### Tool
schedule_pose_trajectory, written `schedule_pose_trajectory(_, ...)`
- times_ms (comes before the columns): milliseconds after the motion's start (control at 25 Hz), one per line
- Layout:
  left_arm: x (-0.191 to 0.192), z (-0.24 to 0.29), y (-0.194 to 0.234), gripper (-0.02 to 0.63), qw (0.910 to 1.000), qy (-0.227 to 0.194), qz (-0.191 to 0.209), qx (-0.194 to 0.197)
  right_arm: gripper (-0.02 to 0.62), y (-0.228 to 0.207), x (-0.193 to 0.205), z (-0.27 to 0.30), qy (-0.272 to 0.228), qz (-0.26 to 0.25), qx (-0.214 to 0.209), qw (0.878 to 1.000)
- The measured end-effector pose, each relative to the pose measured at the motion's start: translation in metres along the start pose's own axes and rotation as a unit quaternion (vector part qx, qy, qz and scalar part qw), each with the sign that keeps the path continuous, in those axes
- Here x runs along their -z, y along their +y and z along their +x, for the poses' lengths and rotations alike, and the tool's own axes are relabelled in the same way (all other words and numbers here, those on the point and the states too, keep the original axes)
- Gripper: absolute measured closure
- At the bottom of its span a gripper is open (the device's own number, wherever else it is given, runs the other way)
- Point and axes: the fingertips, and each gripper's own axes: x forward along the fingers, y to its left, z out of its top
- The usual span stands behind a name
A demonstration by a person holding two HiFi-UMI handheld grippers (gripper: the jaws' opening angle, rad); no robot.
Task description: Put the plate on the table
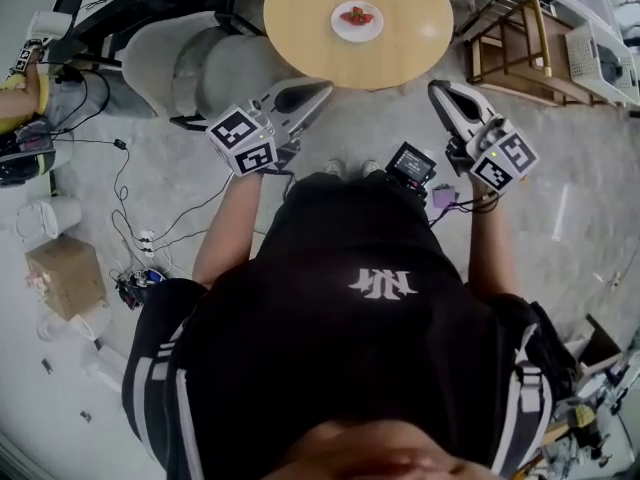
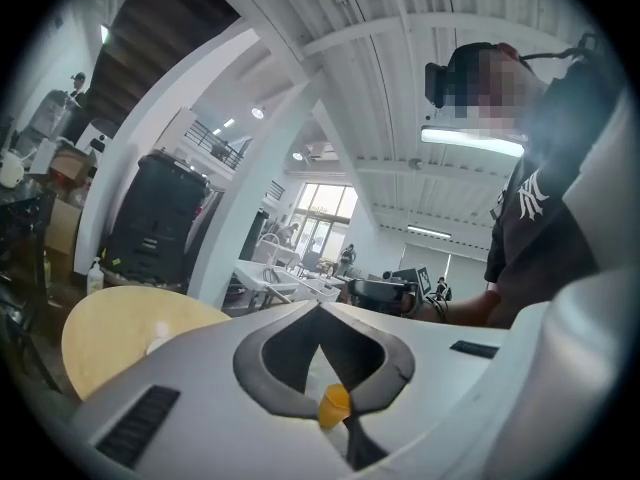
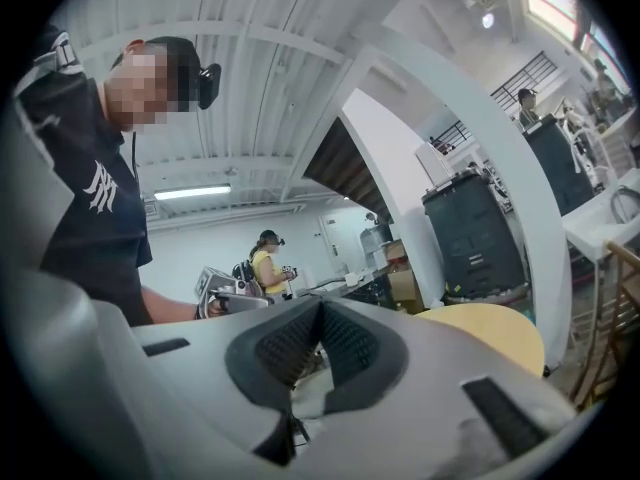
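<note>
1 plate (image 1: 357, 20) on 1 table (image 1: 300, 23) | left gripper (image 1: 322, 88) closed, empty | right gripper (image 1: 437, 88) closed, empty

Head view: from above the wearer's shoulders, facing steeply down at the floor (image 1: 380, 118), far from the round desk (image 1: 300, 28) at its top edge, nearer to the left tongs (image 1: 322, 90) and right tongs (image 1: 436, 88). Left gripper view: mounted just behind its own tongs, looking level along them, desk low at left. Right gripper view: likewise, desk low at right. Shared by all three: the desk. Shared by both gripper views: the wearer's dark shirt (image 2: 540, 228).
</note>
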Motion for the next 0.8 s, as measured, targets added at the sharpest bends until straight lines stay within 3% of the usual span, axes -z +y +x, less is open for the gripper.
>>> schedule_pose_trajectory(320,0.022,-0.029,-0.001,0.594,0.9998,-0.002,-0.015,0.01,0.594,0.038,0.011,0.033,0.006,-0.005,-0.023,1.0)
schedule_pose_trajectory(800,0.036,-0.029,-0.013,0.594,0.9995,0.006,-0.014,0.028,0.594,0.051,0.026,0.029,0.01,-0.015,-0.016,1.0)
